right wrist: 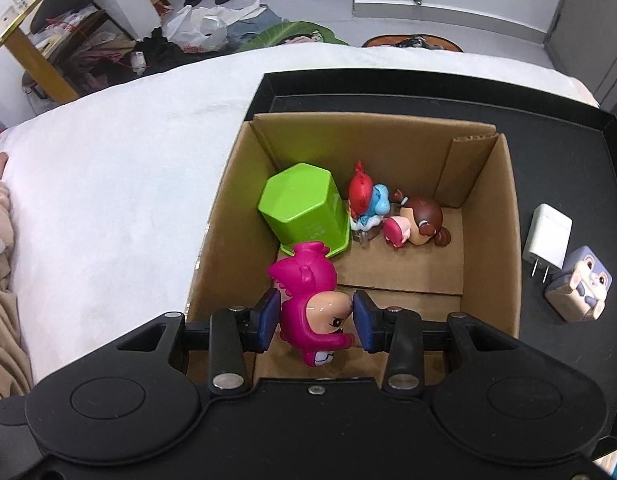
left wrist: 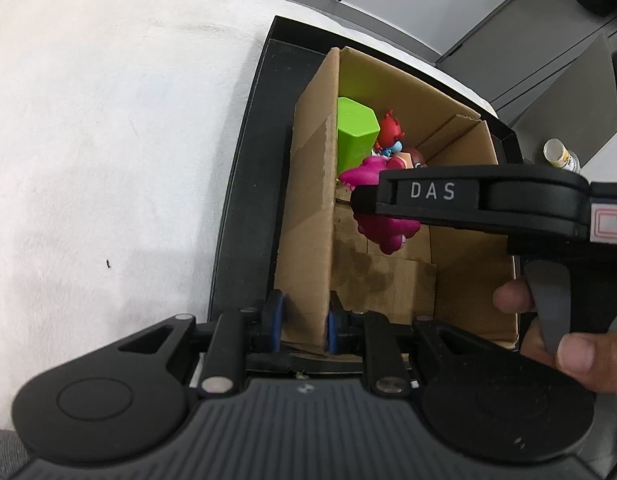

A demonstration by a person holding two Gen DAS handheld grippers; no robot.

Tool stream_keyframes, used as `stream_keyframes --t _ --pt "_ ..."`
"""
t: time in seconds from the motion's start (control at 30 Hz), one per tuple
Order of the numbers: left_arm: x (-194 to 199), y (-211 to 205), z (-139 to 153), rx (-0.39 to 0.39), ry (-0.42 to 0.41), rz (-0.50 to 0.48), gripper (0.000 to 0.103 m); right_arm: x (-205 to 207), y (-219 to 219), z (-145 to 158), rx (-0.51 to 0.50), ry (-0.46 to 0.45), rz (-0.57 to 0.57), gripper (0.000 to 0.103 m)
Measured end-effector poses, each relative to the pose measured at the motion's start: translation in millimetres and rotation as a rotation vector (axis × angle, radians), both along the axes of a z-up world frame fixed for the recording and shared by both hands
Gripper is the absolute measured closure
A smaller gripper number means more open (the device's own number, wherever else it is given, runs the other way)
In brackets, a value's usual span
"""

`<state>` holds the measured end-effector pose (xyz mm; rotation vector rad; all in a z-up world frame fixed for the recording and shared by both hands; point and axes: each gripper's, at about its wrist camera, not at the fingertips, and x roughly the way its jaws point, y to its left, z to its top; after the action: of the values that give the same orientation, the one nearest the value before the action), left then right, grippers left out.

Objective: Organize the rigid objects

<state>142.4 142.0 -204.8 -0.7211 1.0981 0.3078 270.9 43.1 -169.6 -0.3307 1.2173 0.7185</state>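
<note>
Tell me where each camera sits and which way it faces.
Left wrist: on the left gripper, fingers clamped on the box wall, looking along it; the person's hand shows.
Right wrist: on the right gripper, looking down into the box, gripping the pink toy.
Shared: box, pink toy, green cup.

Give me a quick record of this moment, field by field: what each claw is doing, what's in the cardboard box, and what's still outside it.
left claw: clamped on the cardboard box wall
right claw: gripping the pink figurine above the box interior
in box: green hexagonal cup upside down; red-and-blue figurine; brown-haired figurine on its side
outside box, on black tray: white charger; bunny cube
surface: white cloth
</note>
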Motion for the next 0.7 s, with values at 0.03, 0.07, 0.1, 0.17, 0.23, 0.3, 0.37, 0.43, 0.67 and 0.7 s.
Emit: stream_keyframes --t 0.03,0.07,0.1,0.17,0.23,0.3,0.37,0.43,0.67,0.7 --pt "1 -1 0 0.002 0.002 -0.002 0.083 0 -1 1 0.003 0.001 -0.003 0.062" --pt "1 0 1 0.004 0.004 -0.004 0.083 -1 -2 1 0.004 -0.005 -0.004 0.062" --pt "2 -1 1 0.005 0.005 -0.006 0.083 -1 -3 2 0.0 -0.01 -0.003 0.062" --pt "2 0 1 0.006 0.005 -0.006 0.083 -1 -6 6 0.001 -0.019 -0.008 0.062" --pt "3 0 0 0.006 0.005 -0.005 0.083 -2 -8 12 0.001 -0.032 -0.001 0.062" --pt "3 0 0 0.005 0.006 -0.003 0.083 -5 -9 20 -0.001 -0.05 0.02 0.062" --pt "3 0 0 0.006 0.006 -0.003 0.083 -6 -10 28 -0.005 -0.071 0.037 0.062" --pt "3 0 0 0.008 0.006 -0.004 0.083 -7 -12 37 -0.006 -0.085 0.048 0.062" --pt "3 0 1 0.015 0.008 -0.003 0.083 -2 -21 55 -0.022 -0.132 0.055 0.062" --pt "3 0 1 0.015 0.007 -0.002 0.083 0 -25 58 -0.022 -0.137 0.052 0.062"
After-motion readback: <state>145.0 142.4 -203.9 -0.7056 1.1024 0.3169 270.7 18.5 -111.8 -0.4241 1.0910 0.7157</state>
